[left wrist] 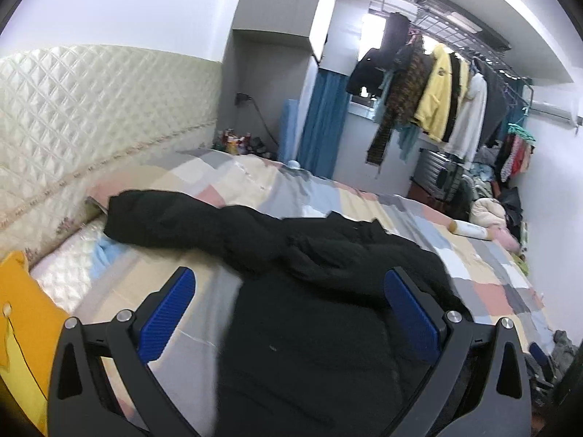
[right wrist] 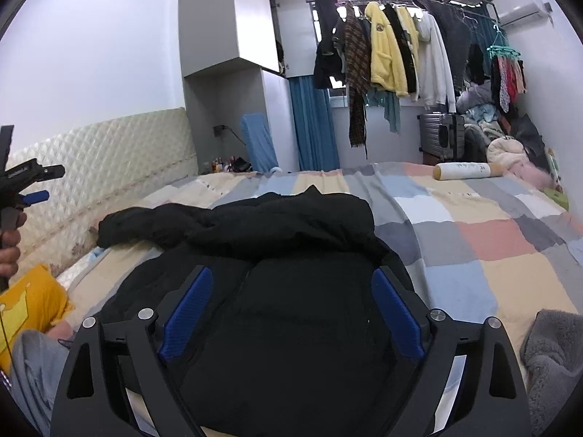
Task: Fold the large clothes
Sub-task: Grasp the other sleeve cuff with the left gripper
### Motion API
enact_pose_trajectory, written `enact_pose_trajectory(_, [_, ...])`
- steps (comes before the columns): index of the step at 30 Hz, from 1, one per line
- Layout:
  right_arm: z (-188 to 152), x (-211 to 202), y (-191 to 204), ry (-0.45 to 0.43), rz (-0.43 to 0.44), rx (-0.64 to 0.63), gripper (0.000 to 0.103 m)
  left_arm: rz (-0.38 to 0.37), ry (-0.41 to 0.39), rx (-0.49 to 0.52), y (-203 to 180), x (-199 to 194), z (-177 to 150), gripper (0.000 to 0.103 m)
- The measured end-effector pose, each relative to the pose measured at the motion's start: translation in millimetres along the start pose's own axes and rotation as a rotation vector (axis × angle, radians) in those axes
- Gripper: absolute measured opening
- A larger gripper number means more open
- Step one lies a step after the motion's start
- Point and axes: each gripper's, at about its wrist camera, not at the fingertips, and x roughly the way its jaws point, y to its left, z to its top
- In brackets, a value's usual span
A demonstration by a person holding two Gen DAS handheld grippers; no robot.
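A bulky black padded coat [right wrist: 255,240] lies across the pastel patchwork bedspread [right wrist: 473,236]; above it, left gripper [left wrist: 289,291] and right gripper [right wrist: 291,291] hover, jaws spread wide (gripping nothing).

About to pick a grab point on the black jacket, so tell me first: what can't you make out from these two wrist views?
- Black jacket, lower hem: cut off by the bottom edge and the right gripper, right wrist view.
- Jacket's right sleeve: not made out in either view; dark folds merge.
- Zipper and front detail: motion blur, left wrist view, between the open left gripper fingers.
- Items beside the headboard: too small.
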Motion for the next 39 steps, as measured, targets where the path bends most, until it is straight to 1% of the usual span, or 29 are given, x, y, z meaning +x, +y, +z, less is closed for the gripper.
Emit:
enact_pose_trajectory(2, [-2, 1, 0, 0.003, -0.006, 0.002, 0.09, 0.024, 0.028, -0.02, 25, 17, 13, 0.103])
enact_pose_trajectory(4, [-3, 2, 0, 0.005, -0.016, 0.0, 0.09, 0.04, 0.056, -0.05, 52, 35, 21, 0.103])
enact_pose_trajectory(5, [-4, 2, 0, 0.004, -0.019, 0.001, 0.09, 0.053, 0.057, -0.059, 64, 42, 23, 0.103])
enact_pose_trajectory(7, [-4, 2, 1, -0.004, -0.026, 0.0, 0.092, 0.09, 0.061, -0.125, 100, 61, 25, 0.103])
enact_pose_trajectory(8, [-5, 3, 1, -0.008, -0.029, -0.002, 0.096, 0.091, 0.073, -0.168, 118, 71, 24, 0.103])
enact_pose_trajectory(10, [-6, 3, 1, -0.016, -0.029, 0.001, 0.1, 0.088, 0.084, -0.239, 152, 89, 21, 0.103])
enact_pose_trajectory(11, [-6, 4, 0, -0.017, -0.029, 0.002, 0.1, 0.09, 0.086, -0.266, 165, 97, 19, 0.103])
enact_pose_trajectory(14, [-7, 6, 1, -0.013, -0.039, -0.005, 0.1, 0.071, 0.094, -0.414, 216, 124, 7, 0.103])
enact_pose_trajectory(19, [-6, 17, 6, -0.002, -0.074, 0.007, 0.101, 0.059, 0.077, -0.554, 276, 161, -5, 0.103])
enact_pose_trajectory(20, [-5, 20, 7, 0.004, -0.081, 0.013, 0.102, 0.047, 0.077, -0.593, 288, 169, -7, 0.103])
enact_pose_trajectory(21, [-5, 23, 8, 0.01, -0.087, 0.018, 0.102, 0.019, 0.073, -0.638, 301, 177, -11, 0.103])
enact_pose_trajectory(22, [-5, 26, 9, 0.014, -0.092, 0.02, 0.102, 0.01, 0.07, -0.653, 309, 183, -12, 0.103])
enact_pose_trajectory(24, [-5, 35, 12, 0.029, -0.108, 0.024, 0.103, 0.057, 0.066, -0.638, 320, 197, -14, 0.103])
enact_pose_trajectory(25, [-5, 40, 14, 0.038, -0.112, 0.028, 0.103, 0.064, 0.072, -0.638, 328, 206, -16, 0.103])
enact_pose_trajectory(26, [-6, 44, 15, 0.045, -0.113, 0.032, 0.103, 0.058, 0.078, -0.649, 336, 214, -19, 0.103])
enact_pose_trajectory(29, [-5, 60, 20, 0.068, -0.12, 0.05, 0.103, 0.015, 0.084, -0.728, 364, 238, -29, 0.103])
enact_pose_trajectory(30, [-5, 64, 22, 0.075, -0.125, 0.052, 0.103, 0.015, 0.084, -0.745, 372, 246, -32, 0.103])
enact_pose_trajectory(32, [-4, 74, 27, 0.09, -0.133, 0.057, 0.103, 0.063, 0.081, -0.754, 382, 257, -35, 0.103])
enact_pose_trajectory(34, [-5, 81, 32, 0.101, -0.151, 0.047, 0.103, 0.075, 0.073, -0.768, 391, 269, -38, 0.102])
enact_pose_trajectory(36, [-6, 87, 36, 0.114, -0.168, 0.038, 0.103, 0.062, 0.053, -0.799, 402, 281, -40, 0.102])
enact_pose_trajectory(39, [-6, 95, 36, 0.124, -0.192, 0.043, 0.103, 0.01, 0.014, -0.845, 411, 293, -44, 0.102])
